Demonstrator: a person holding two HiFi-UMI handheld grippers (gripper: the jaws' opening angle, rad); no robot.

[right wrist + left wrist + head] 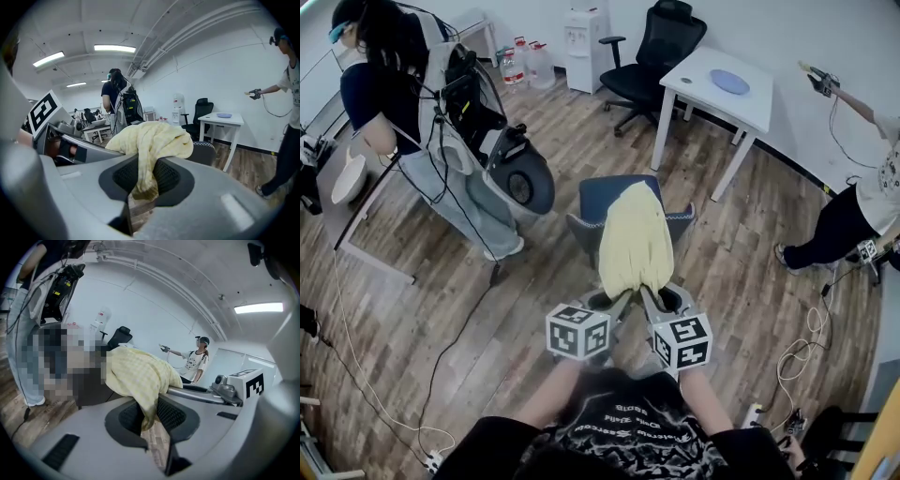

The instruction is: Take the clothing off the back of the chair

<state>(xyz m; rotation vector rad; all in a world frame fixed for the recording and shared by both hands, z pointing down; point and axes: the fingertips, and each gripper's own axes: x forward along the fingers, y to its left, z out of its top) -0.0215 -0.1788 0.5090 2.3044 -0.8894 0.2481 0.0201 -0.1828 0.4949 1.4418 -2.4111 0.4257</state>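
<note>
A pale yellow garment stretches from the back of a blue-grey chair toward me. My left gripper is shut on its near left corner, and my right gripper is shut on the near right corner. In the left gripper view the yellow cloth runs down between the dark pads. In the right gripper view the cloth hangs pinched between the pads, and the chair's back shows behind it. The far end of the garment still lies over the chair.
A person with backpack gear stands left of the chair. A white table and a black office chair stand beyond it. Another person is at the right. Cables lie on the wood floor.
</note>
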